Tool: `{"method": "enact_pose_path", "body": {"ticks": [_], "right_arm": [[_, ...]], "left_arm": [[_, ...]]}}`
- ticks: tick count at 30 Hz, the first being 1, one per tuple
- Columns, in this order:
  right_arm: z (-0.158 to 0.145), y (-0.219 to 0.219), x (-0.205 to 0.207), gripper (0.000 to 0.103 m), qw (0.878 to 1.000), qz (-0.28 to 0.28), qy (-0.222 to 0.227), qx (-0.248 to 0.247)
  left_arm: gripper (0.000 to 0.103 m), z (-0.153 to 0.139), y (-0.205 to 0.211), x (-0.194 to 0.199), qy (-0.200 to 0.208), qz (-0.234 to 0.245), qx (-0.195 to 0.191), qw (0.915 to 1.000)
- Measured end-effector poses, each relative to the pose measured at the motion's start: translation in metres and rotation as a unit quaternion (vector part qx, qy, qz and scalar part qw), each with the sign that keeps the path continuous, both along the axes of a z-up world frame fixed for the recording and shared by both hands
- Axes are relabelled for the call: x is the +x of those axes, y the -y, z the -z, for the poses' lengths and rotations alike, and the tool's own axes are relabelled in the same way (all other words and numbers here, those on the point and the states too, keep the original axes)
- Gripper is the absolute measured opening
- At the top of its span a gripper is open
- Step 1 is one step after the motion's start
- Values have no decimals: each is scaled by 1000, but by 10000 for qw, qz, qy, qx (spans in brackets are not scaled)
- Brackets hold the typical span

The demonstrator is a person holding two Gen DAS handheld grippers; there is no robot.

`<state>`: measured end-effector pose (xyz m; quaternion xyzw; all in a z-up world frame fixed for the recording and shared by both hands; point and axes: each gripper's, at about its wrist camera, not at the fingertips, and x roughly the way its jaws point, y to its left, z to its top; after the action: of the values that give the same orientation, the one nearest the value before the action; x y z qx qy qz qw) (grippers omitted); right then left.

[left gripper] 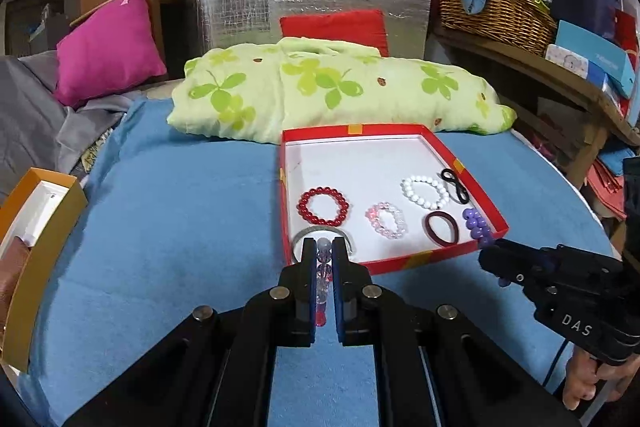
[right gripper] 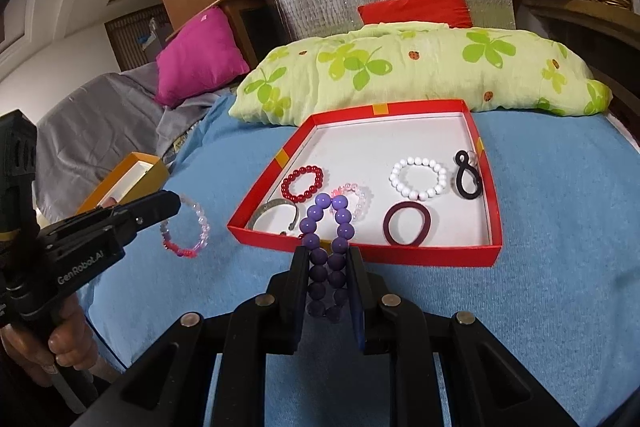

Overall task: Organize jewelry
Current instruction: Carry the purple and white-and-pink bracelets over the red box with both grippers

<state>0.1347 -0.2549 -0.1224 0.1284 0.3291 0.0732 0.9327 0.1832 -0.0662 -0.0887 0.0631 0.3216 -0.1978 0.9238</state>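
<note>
Holding one bracelet each, two grippers hang over the blue cloth (right gripper: 540, 227) before the red tray (right gripper: 490, 187).
The left gripper (left gripper: 324, 247) is pinched tight on a clear-and-pink bead bracelet (right gripper: 188, 227); the right gripper (right gripper: 326, 255) is clamped narrowly on a purple bead bracelet (right gripper: 326, 223). Six pieces lie in the tray: red, pink and white bead bracelets, a silver bangle partly hidden, two hair ties. A clover-print pillow (left gripper: 340, 91) lies behind.
</note>
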Motion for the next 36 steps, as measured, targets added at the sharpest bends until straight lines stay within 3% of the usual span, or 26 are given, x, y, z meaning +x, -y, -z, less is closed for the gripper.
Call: {"method": "enact_pose_path", "body": {"ticks": [15, 26, 36], "right_arm": [[-14, 11, 24, 20, 9997, 140, 151, 119], [-11, 38, 73, 20, 9978, 243, 22, 613], [-5, 56, 125, 20, 9964, 346, -68, 767]], "left_arm": [[8, -3, 11, 17, 210, -207, 180, 9994], [8, -11, 31, 39, 495, -352, 389, 9974], [8, -13, 58, 74, 562, -381, 640, 9956]]}}
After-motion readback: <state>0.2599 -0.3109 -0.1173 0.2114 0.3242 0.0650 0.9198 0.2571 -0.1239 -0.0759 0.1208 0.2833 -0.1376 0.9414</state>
